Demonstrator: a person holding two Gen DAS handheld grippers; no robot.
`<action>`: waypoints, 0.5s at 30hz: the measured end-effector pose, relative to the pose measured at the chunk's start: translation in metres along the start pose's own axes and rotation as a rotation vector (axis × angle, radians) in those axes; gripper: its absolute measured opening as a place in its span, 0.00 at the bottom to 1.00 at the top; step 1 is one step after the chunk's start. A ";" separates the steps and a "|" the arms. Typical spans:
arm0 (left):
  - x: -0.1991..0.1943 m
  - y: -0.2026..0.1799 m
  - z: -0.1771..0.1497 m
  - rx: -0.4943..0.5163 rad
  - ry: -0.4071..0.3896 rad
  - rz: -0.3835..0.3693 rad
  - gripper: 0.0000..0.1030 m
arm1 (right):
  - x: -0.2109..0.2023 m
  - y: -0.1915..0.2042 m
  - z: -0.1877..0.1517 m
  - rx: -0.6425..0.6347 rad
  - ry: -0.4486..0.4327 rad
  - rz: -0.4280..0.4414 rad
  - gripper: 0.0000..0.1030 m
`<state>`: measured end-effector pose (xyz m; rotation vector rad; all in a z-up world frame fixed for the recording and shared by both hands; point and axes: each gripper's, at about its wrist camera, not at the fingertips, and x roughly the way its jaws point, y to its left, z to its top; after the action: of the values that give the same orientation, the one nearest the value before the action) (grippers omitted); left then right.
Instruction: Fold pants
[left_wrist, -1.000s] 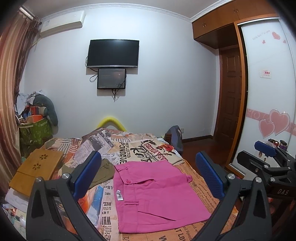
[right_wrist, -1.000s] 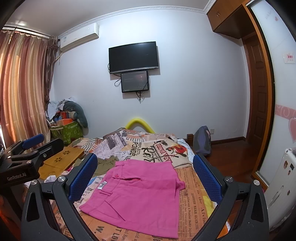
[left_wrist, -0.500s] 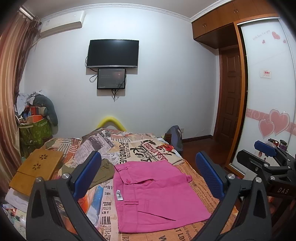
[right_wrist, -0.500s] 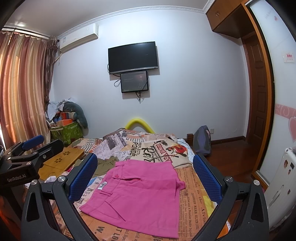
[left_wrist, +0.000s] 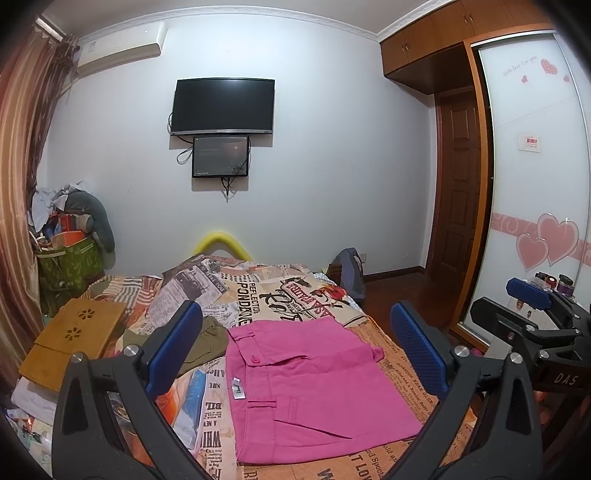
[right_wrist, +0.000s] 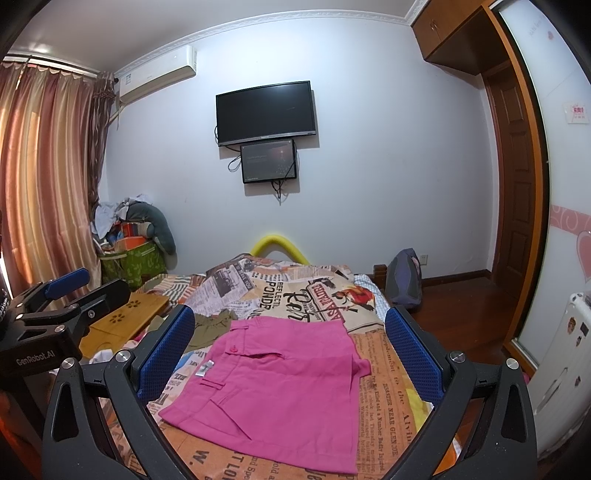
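Pink pants (left_wrist: 314, 387) (right_wrist: 280, 384) lie folded into a flat rectangle on the newspaper-print bedspread (left_wrist: 266, 291) (right_wrist: 295, 291). A white label shows at their left edge. My left gripper (left_wrist: 295, 343) hovers open above the near end of the bed, with nothing between its blue pads (left_wrist: 173, 343). My right gripper (right_wrist: 288, 343) is also open and empty, held beside it, above the pants. Each gripper shows at the edge of the other's view: the right gripper (left_wrist: 532, 314) at the far right, the left gripper (right_wrist: 62, 299) at the far left.
An olive garment (left_wrist: 207, 339) lies left of the pants. A wooden lap tray (left_wrist: 74, 339) sits on the bed's left side. A green bag of clutter (left_wrist: 70, 258) stands in the corner, a backpack (left_wrist: 351, 273) on the floor, a wardrobe (left_wrist: 532, 184) to the right.
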<state>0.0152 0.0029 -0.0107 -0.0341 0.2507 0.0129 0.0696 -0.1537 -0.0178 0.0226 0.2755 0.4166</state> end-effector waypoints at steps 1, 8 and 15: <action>0.000 0.000 0.001 0.000 0.000 0.000 1.00 | 0.000 0.000 0.000 0.001 0.000 0.000 1.00; 0.000 0.000 0.001 0.002 -0.001 0.000 1.00 | 0.001 0.001 -0.001 0.001 0.002 0.002 1.00; 0.001 0.001 0.001 0.005 -0.002 -0.001 1.00 | 0.001 0.001 -0.001 0.003 0.004 0.003 1.00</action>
<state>0.0160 0.0038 -0.0099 -0.0297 0.2491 0.0110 0.0695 -0.1525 -0.0189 0.0249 0.2798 0.4193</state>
